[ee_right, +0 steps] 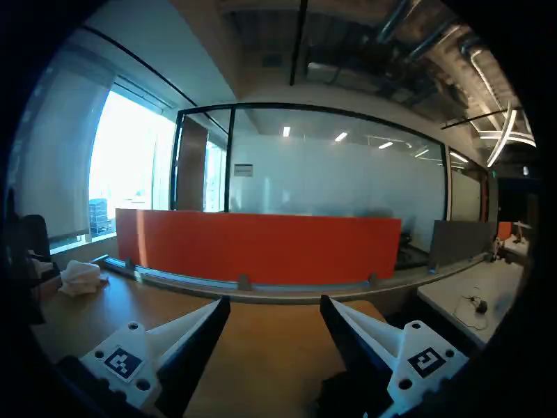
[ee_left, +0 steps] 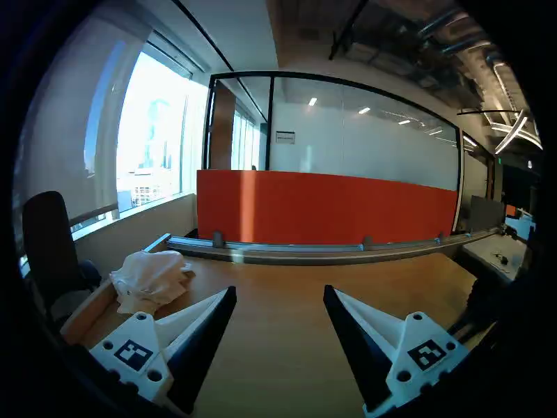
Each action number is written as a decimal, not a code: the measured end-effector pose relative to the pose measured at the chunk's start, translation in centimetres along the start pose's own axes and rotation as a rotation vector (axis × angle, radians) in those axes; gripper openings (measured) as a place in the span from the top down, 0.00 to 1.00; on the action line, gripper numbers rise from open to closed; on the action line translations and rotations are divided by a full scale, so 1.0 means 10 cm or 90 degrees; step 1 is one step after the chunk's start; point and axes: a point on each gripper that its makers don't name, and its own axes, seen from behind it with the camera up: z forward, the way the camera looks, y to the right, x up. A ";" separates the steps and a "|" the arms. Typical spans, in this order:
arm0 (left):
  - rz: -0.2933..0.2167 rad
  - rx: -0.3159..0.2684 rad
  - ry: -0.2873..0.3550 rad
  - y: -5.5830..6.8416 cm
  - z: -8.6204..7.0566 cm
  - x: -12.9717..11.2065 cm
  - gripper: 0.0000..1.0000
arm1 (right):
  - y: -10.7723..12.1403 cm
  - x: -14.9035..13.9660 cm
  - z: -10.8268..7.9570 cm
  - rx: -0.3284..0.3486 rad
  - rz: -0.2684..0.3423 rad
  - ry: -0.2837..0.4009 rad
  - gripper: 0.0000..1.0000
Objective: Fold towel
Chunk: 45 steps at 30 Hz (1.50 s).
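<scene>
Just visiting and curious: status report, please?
Left tongs and right tongs open, empty. Towel crumpled on desk, left side, untouched. Nothing blocking it.

Crumpled white towel point(ee_left: 150, 279): lies unfolded in a loose, rumpled heap at the far left of the wooden desk point(ee_left: 292, 327), near its edge.

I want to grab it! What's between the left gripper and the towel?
Only bare desk, seen in the left gripper view, from left gripper to towel.
</scene>
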 end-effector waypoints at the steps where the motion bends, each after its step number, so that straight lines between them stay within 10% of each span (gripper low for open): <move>1: 0.000 0.000 0.003 0.00 0.00 0.02 0.07 | -0.05 0.01 0.01 0.002 0.001 0.002 0.00; 45: 0.050 -0.005 0.063 -0.01 0.12 0.05 0.07 | -0.89 0.16 0.23 0.062 0.027 -0.012 0.00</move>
